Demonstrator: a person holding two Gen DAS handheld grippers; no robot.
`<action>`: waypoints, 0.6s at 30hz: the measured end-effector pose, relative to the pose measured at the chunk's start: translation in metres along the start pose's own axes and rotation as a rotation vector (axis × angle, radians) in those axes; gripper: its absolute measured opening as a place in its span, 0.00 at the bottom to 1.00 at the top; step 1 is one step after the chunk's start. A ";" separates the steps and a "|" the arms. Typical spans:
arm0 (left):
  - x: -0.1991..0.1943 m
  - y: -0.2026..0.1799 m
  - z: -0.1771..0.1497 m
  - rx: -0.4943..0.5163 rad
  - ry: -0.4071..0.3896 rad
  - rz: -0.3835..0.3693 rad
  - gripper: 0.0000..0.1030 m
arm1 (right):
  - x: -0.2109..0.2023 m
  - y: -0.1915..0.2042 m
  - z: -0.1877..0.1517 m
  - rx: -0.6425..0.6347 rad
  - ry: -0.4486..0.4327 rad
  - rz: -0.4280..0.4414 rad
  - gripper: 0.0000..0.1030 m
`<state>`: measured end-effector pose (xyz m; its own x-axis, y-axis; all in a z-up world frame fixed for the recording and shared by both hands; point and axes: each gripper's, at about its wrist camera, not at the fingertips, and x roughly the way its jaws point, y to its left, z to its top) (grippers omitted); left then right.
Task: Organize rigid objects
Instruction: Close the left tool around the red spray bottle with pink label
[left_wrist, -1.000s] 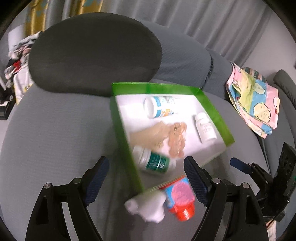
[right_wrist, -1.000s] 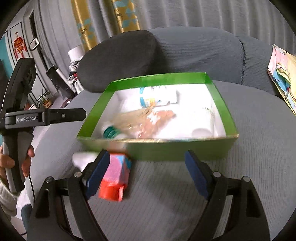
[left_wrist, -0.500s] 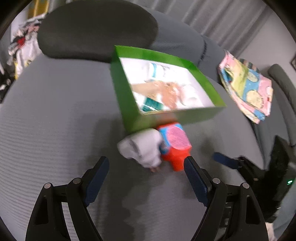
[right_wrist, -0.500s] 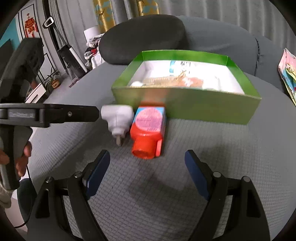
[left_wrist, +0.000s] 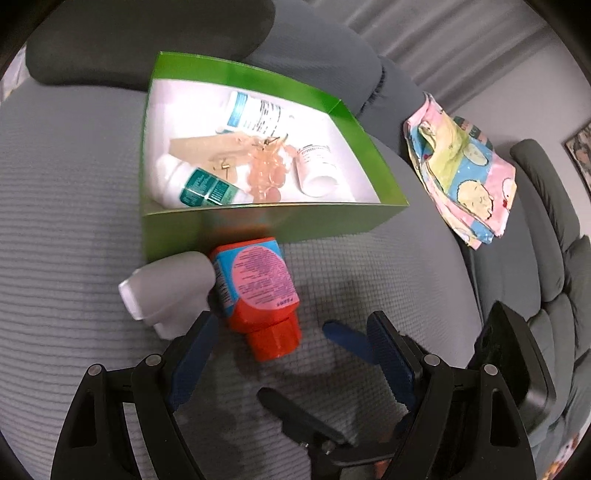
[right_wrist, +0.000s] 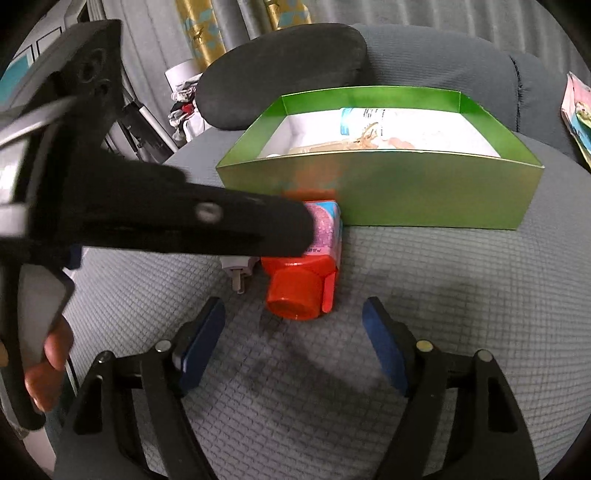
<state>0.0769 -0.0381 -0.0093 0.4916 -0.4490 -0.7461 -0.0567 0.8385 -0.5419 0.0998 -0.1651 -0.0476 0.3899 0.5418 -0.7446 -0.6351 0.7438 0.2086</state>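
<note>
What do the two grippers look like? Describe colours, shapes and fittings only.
Both the left gripper and the right gripper have black angular frames with triangular cutouts and silver screws, ending in flat dark blue pads. No cable or sleeve is visible.

The left gripper (left_wrist: 288, 354) points steeply downward, its blue-padded fingers (left_wrist: 192, 354) spread with nothing pinched. The right gripper (right_wrist: 293, 343) tilts down likewise; its jaws have just been closing, empty, pads apart. A hand (right_wrist: 48, 365) grips the left gripper's handle.
</note>
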 end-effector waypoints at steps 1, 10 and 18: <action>0.003 0.001 0.001 -0.010 0.005 -0.002 0.81 | 0.001 -0.002 0.000 0.008 -0.006 0.004 0.73; 0.021 -0.003 0.008 -0.023 0.000 0.041 0.81 | 0.015 -0.007 -0.001 0.052 -0.028 0.010 0.68; 0.040 0.009 0.016 -0.109 0.058 0.063 0.81 | 0.030 -0.011 0.007 0.099 -0.010 -0.012 0.59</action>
<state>0.1095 -0.0437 -0.0377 0.4328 -0.4164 -0.7995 -0.1819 0.8283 -0.5299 0.1232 -0.1548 -0.0677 0.4041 0.5357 -0.7415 -0.5613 0.7852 0.2614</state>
